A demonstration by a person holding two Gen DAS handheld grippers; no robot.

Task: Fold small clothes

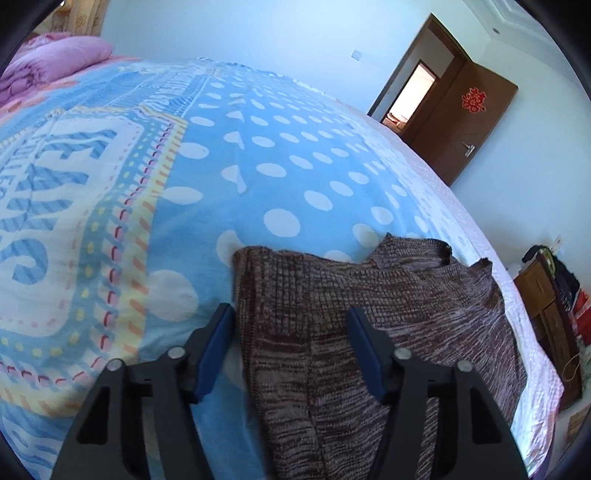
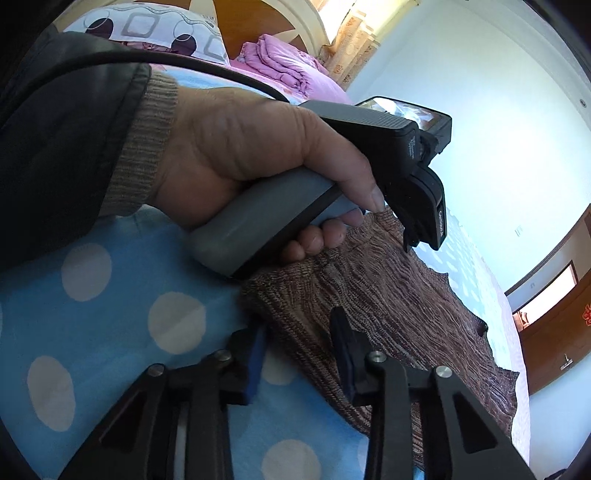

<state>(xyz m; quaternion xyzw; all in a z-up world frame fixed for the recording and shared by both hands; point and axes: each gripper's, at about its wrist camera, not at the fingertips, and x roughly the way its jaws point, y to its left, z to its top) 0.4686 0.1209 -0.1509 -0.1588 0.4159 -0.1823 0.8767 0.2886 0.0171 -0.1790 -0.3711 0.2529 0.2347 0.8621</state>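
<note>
A brown and white knitted garment (image 1: 369, 295) lies flat on the blue dotted bedspread (image 1: 258, 155), its far corners slightly turned up. My left gripper (image 1: 290, 325) is open and straddles the garment's left edge: one blue-padded finger (image 1: 218, 339) is beside the cloth over the bedspread, the other rests over the knit. In the right wrist view the same garment (image 2: 388, 295) runs away to the right. My right gripper (image 2: 299, 339) is open with the garment's near corner between its fingers. A person's hand (image 2: 240, 147) holds the left gripper's grey handle (image 2: 258, 221) just beyond.
A folded pink quilt (image 1: 55, 62) and a patterned pillow (image 2: 147, 26) lie at the head of the bed. A brown door (image 1: 465, 122) stands open on the far wall. A wooden cabinet (image 1: 546, 314) with clutter stands past the bed's right edge.
</note>
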